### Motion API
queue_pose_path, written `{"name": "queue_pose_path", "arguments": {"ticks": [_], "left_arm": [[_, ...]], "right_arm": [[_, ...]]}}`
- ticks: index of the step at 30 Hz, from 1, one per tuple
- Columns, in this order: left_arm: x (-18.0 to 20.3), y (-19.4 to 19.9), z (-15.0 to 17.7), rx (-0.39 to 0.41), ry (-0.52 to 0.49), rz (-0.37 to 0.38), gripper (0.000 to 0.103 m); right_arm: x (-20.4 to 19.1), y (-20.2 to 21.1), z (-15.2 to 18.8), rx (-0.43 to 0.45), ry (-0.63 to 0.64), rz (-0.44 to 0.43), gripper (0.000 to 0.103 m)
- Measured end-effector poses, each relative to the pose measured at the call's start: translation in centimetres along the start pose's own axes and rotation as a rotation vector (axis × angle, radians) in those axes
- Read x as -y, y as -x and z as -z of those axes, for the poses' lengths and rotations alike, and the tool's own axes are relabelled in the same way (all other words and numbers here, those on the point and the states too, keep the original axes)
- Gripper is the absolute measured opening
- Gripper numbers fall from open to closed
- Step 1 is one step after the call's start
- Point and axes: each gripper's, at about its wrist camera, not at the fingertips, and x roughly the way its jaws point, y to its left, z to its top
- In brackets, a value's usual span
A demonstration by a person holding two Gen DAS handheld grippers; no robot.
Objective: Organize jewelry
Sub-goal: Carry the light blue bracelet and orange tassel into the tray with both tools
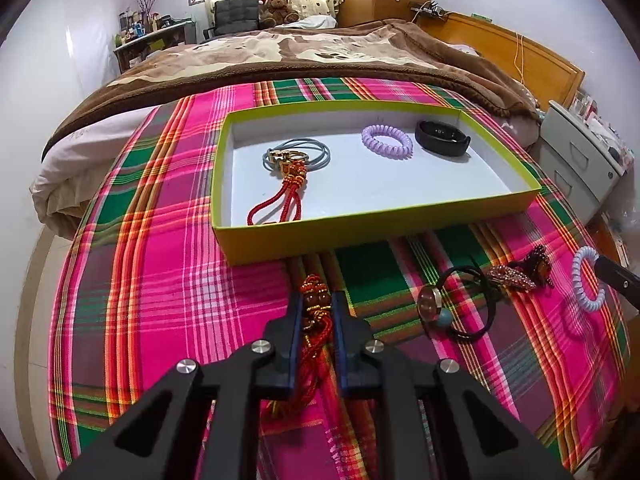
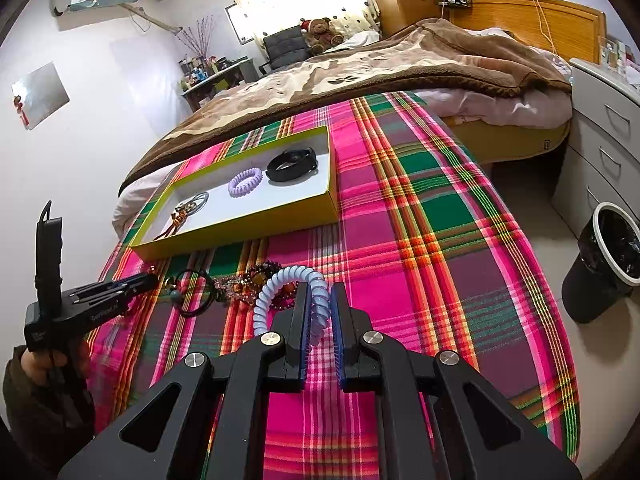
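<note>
Your left gripper [image 1: 316,312] clamps the red knotted cord tassel with amber beads [image 1: 316,320] — your right gripper [image 2: 319,304] pinches the pale-blue spiral coil hair tie [image 2: 296,284].

A teddy bear [image 1: 277,7] sits beyond the brown blanket [image 1: 280,52]; bin [image 2: 604,264] beside bed.

right hand-held gripper [image 2: 319,312]: clamped on a pale blue coil hair tie [image 2: 288,300], loop sticking up and off to the left
left hand-held gripper [image 2: 136,282]: pokes in from the left edge, a hand [image 2: 44,364] on its handle
box [image 2: 248,232]: yellow-green rim, white inside, sitting on the plaid cloth [image 2: 420,240] over the bed
inside the box: black band [image 2: 292,166], purple coil tie [image 2: 245,182], grey ring with a red tassel [image 2: 188,210]
loose on the cloth: black hair tie [image 2: 192,292], beaded bits just beside it
floor, right: black bin [image 2: 600,264]
</note>
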Motion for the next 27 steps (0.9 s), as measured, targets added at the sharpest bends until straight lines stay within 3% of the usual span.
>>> {"name": "queue_pose_path", "arguments": {"ticks": [12, 27], "left_arm": [[-0.1, 2.7, -1.1, 0.057, 0.005, 0.019, 0.015], [0.0, 3.1, -7.0, 0.127, 0.031, 0.086, 0.015]], "right_arm": [[-0.8, 0.5, -1.3, 0.023, 0.026, -0.017, 0.01], [-3.5, -3.0, -8.1, 0.047, 0.112, -0.022, 0.01]]}}
